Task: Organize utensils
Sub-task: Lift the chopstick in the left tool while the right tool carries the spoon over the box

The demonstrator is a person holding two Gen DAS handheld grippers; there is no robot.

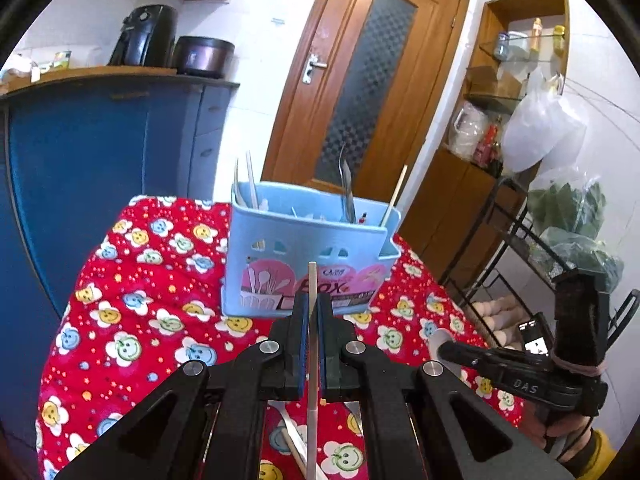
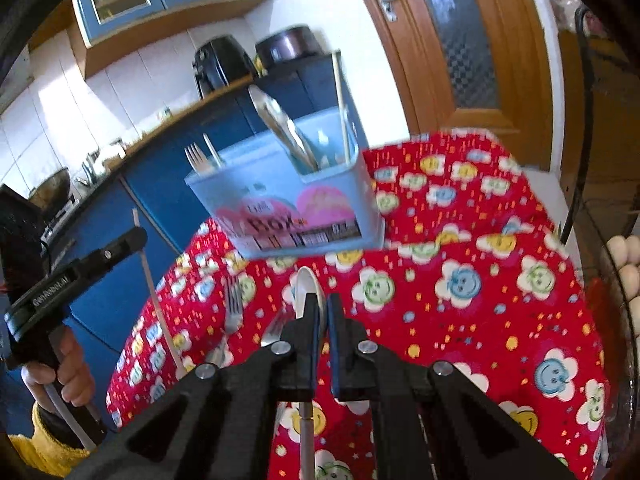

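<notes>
left gripper (image 1: 313, 312) fingers pinch a chopstick (image 1: 312, 280), right gripper (image 2: 323, 314) fingers clamp a spoon (image 2: 306, 286) before the utensil box (image 1: 308, 252).

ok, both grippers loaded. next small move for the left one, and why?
Probably lift the left gripper forward and up toward the blue box. Its jaws are shut on a chopstick whose tip sits below the box rim, and the box already holds upright utensils. The right gripper holds a spoon.
</notes>
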